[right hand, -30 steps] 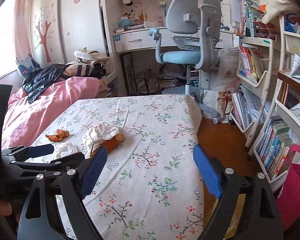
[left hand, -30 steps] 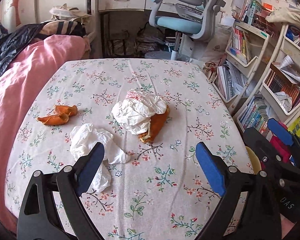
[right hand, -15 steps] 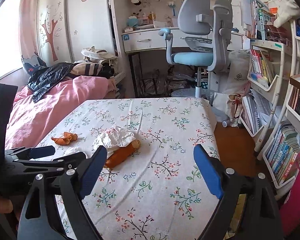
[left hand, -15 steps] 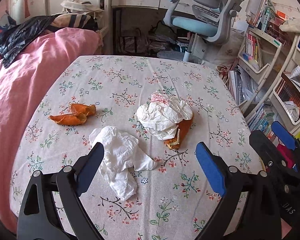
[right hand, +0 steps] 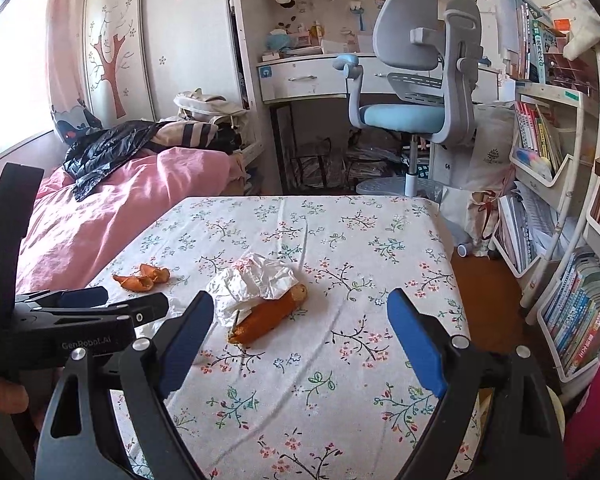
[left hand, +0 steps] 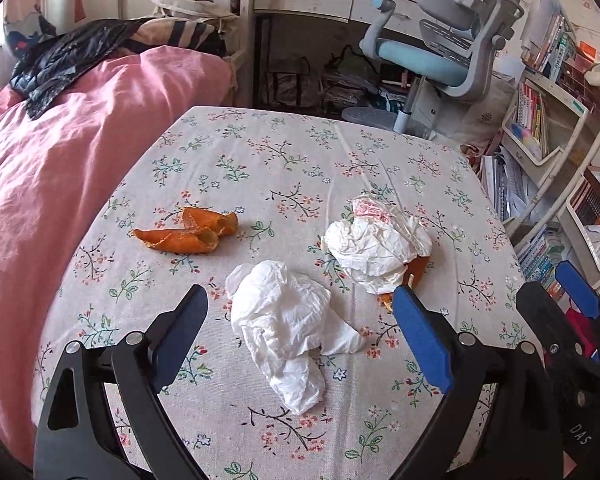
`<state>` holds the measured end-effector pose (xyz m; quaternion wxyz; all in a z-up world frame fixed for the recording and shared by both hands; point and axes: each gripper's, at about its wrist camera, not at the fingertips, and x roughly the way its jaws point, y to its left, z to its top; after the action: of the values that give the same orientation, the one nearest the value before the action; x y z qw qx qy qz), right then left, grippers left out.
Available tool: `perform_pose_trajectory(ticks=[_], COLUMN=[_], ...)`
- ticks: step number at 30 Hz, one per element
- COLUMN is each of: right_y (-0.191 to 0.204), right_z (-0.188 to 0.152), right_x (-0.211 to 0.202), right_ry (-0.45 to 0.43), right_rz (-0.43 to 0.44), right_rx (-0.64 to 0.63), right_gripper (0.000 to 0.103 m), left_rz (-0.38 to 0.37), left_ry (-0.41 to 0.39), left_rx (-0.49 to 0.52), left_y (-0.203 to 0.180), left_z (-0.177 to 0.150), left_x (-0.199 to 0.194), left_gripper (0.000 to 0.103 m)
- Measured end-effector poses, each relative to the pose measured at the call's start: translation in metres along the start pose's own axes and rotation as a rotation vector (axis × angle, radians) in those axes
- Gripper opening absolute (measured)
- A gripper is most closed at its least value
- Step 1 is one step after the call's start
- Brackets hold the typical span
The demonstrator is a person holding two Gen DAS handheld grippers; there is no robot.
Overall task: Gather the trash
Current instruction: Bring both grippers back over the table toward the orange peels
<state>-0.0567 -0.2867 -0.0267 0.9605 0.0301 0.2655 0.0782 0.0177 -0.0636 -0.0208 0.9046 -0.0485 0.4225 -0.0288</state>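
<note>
1. The left gripper [left hand: 300,344] hangs over the near part of the flowered tabletop [left hand: 284,160], its jaws spread wide and holding nothing.
2. A crumpled white tissue [left hand: 290,328] lies on the cloth between those jaws in the left wrist view, touched by neither blue pad; its tail trails toward 6 o'clock.
3. At 1 o'clock from the tissue, just beside it, sits a wadded white wrapper [left hand: 374,244] with red print, lying on top of an orange peel strip [right hand: 268,314].
4. At 10 o'clock from the tissue, well apart, two curled orange peel pieces [left hand: 188,232] lie touching each other.
5. The right gripper [right hand: 300,336] stands with its jaws wide open and empty, above bare cloth; the wrapper and peel strip lie at 11 o'clock from its midpoint, just inside the left pad.
6. A pink bed cover [left hand: 60,168] borders the tabletop at 9 o'clock, a grey and blue desk chair [right hand: 420,80] stands at 12 o'clock, and bookshelves [right hand: 560,200] at 3 o'clock.
</note>
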Motion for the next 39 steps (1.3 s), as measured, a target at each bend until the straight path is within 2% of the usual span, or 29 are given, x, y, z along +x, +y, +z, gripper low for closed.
perform_pose_trajectory(ticks=[8, 14, 39], right_y=[0.015, 0.031, 0.057], right_z=[-0.007, -0.012, -0.015], right_x=[0.028, 0.038, 0.045], right_ry=[0.141, 0.199, 0.238], right_rz=[-0.035, -0.034, -0.024], right_rx=[-0.030, -0.060, -0.122], right_gripper=[0.085, 0.085, 0.085], left_rz=[0.041, 0.074, 0.100], left_ry=[-0.019, -0.022, -0.016], left_rx=[-0.069, -0.120, -0.148], left_y=[0.031, 0.050, 0.065], left_z=[0.009, 0.013, 0.015], left_x=[-0.001, 0.000, 0.006], left_gripper=[0.090, 0.090, 0.090])
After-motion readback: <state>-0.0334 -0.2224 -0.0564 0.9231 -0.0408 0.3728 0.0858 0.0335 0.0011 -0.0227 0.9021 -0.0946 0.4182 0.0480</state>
